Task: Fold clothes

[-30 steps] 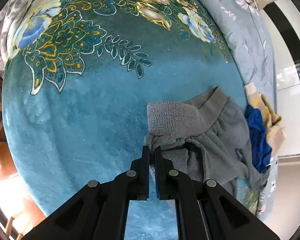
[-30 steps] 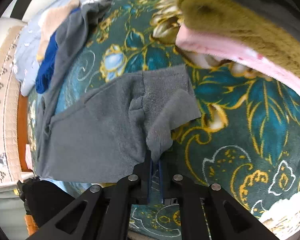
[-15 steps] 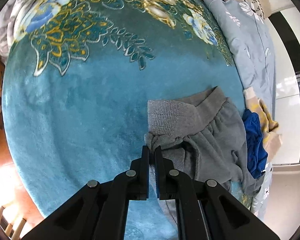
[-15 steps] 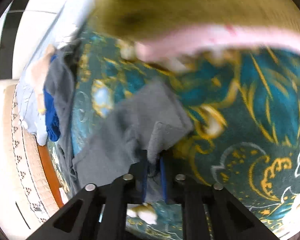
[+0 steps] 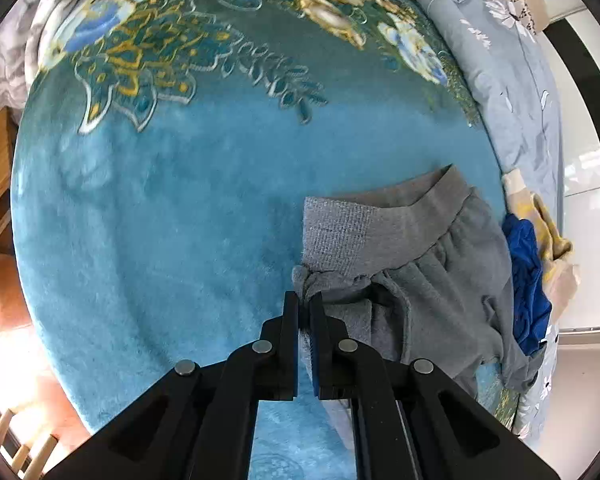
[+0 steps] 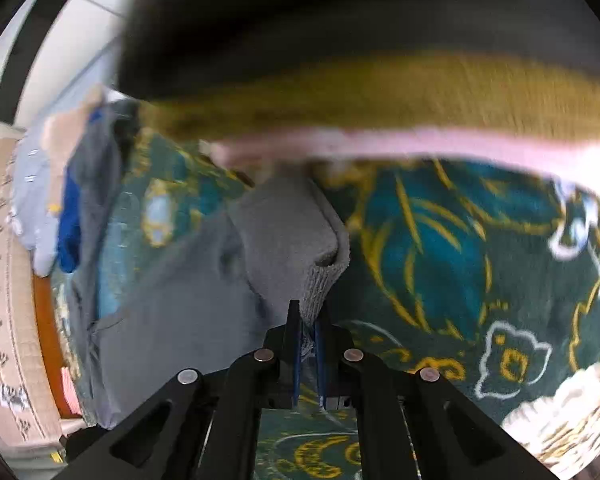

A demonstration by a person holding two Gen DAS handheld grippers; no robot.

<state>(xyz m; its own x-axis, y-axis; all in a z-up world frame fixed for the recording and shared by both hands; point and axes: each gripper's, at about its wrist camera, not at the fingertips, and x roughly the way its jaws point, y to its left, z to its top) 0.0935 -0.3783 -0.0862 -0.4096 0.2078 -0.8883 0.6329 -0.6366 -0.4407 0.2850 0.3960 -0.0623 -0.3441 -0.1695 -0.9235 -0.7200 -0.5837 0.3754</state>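
Left of the grey garment and beyond its waistband, the blue blanket lies bare and open for a tool to pass. Just right of the garment a heap of clothes blocks the way, with a pale blue quilt beyond it. In the right wrist view, a blurred olive and pink cloth hangs close over the garment's far side, closing off the room above.
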